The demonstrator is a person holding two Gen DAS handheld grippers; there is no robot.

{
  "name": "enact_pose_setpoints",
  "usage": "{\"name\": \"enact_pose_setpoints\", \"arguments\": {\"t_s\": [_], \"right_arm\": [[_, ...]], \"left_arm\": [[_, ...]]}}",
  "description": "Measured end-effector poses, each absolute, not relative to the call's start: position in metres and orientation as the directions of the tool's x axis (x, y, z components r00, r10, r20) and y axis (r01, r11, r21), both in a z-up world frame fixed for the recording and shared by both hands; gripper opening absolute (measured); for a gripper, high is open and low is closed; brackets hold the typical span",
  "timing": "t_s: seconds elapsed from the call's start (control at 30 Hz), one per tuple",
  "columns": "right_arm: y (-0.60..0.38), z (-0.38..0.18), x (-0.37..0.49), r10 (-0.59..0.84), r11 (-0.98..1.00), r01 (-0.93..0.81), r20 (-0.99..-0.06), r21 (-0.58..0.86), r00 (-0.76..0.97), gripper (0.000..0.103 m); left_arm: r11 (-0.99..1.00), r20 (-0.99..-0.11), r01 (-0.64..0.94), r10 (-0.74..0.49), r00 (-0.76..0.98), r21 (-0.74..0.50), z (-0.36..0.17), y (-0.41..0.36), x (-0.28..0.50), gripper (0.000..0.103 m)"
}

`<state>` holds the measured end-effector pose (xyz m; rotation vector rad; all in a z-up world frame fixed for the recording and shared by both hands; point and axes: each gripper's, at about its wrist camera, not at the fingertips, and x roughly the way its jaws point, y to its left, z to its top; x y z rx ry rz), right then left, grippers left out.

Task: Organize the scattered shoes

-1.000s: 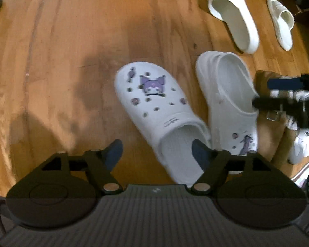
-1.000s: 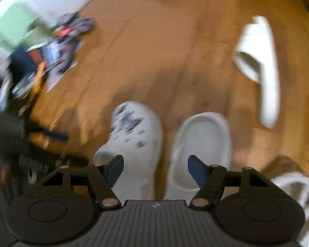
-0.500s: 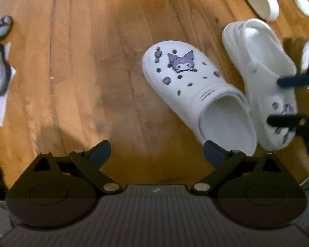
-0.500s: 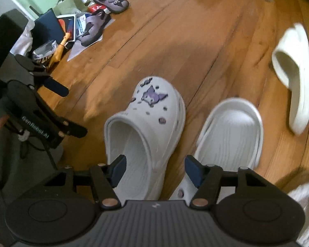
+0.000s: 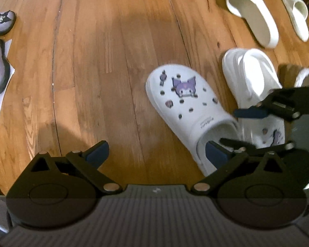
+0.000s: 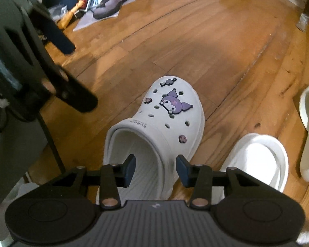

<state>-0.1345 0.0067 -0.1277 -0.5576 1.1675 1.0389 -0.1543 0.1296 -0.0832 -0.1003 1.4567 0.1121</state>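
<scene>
A white clog (image 5: 185,107) with a purple cartoon charm lies on the wooden floor, and its mate (image 5: 255,82) lies beside it, pointing the opposite way. My left gripper (image 5: 156,153) is open wide over bare floor, left of the charm clog. My right gripper (image 6: 156,169) straddles the side wall of the charm clog (image 6: 171,119) at its heel opening, one pad inside and one outside. Its jaws are closing, and a gap still shows at each pad. The right gripper (image 5: 243,126) shows over both clogs in the left wrist view. The mate (image 6: 257,158) lies to the right.
Two white slides (image 5: 251,10) (image 5: 296,14) lie at the far right. A fluffy slipper (image 5: 304,78) peeks in beside the clogs. Purple shoes (image 6: 111,4) sit on paper among clutter at the far left. The left gripper (image 6: 80,76) hangs at the upper left of the right wrist view.
My left gripper has opened wider and drawn off the charm clog's heel. My right gripper has swung down onto that clog, and its jaws have narrowed around the side wall.
</scene>
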Motion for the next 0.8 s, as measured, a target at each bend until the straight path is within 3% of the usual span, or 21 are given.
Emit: {"name": "enact_pose_setpoints", "arguments": {"t_s": [0.17,0.3,0.47,0.63,0.67,0.73,0.8], "right_arm": [[0.025,-0.136,-0.129,0.359,0.459,-0.881,-0.931,0.111,0.070,0.050],[0.036,-0.135,-0.123,0.301,0.512,-0.856,-0.948,0.072,0.100,0.040],[0.024,-0.133,-0.099,0.313,0.727,-0.651,-0.949,0.216,0.035,0.031],[-0.027,-0.152,-0.079,0.476,0.864,-0.084,-0.861,0.496,-0.180,0.021],[-0.038,-0.162,-0.082,0.531,0.844,0.052,-0.818,0.534,-0.223,0.001],[-0.062,-0.185,-0.097,0.664,0.743,0.348,-0.691,0.571,-0.285,0.000],[-0.064,-0.189,-0.107,0.698,0.713,0.390,-0.640,0.582,-0.321,0.000]], "left_arm": [[0.982,-0.987,-0.185,0.073,0.142,0.046,-0.075,0.134,-0.148,0.102],[0.979,-0.987,-0.200,0.078,0.143,0.049,-0.072,0.137,-0.149,0.102],[0.962,-0.978,-0.265,0.109,0.175,0.060,-0.062,0.152,-0.152,0.102],[0.934,-0.952,-0.348,0.179,0.249,0.084,-0.033,0.175,-0.157,0.102],[0.931,-0.948,-0.358,0.176,0.266,0.072,-0.027,0.179,-0.160,0.102],[0.936,-0.947,-0.348,0.150,0.285,0.044,-0.021,0.181,-0.164,0.102],[0.941,-0.950,-0.337,0.133,0.282,0.032,-0.022,0.182,-0.165,0.103]]}}
